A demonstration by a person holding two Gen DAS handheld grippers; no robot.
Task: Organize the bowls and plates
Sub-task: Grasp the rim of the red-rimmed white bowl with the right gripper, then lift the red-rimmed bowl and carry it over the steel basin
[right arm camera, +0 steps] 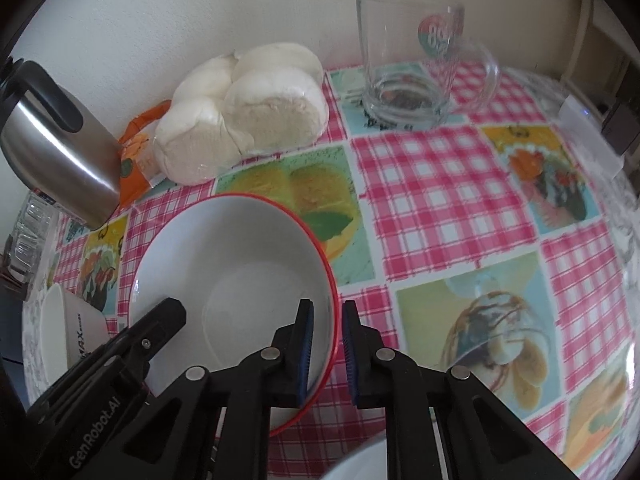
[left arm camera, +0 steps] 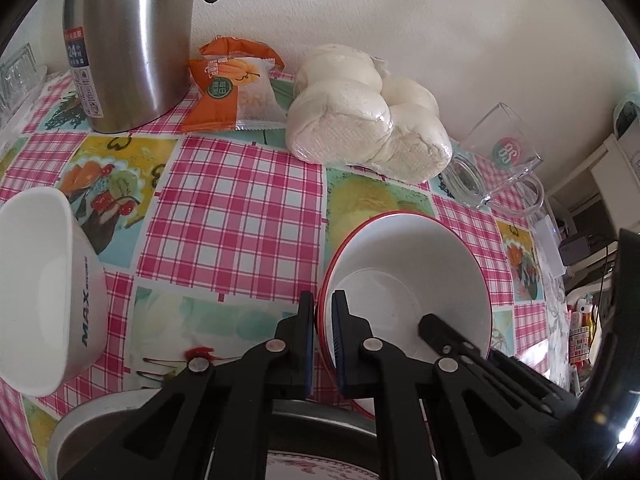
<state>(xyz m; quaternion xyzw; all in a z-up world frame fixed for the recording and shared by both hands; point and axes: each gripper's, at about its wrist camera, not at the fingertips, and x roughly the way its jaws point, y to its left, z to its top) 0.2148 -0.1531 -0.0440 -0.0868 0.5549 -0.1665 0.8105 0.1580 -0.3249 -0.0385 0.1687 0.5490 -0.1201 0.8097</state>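
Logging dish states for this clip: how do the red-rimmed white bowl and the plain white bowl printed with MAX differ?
The red-rimmed white bowl has a red edge and outside; the plain white bowl printed with MAX is all white with dark lettering. The red-rimmed bowl has the left gripper and right gripper straddling opposite sides of its rim; the MAX bowl is untouched. The red-rimmed bowl looks wider and shallower, the MAX bowl deeper. Both look empty, with white interiors.

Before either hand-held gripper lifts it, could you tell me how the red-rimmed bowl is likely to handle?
The red-rimmed bowl looks glazed and rigid, so probably slippery and chip-prone. Each hand-held gripper, left and right, straddles only a thin rim on opposite sides, so it may tilt if lifted unevenly. Empty, it is likely fairly light.
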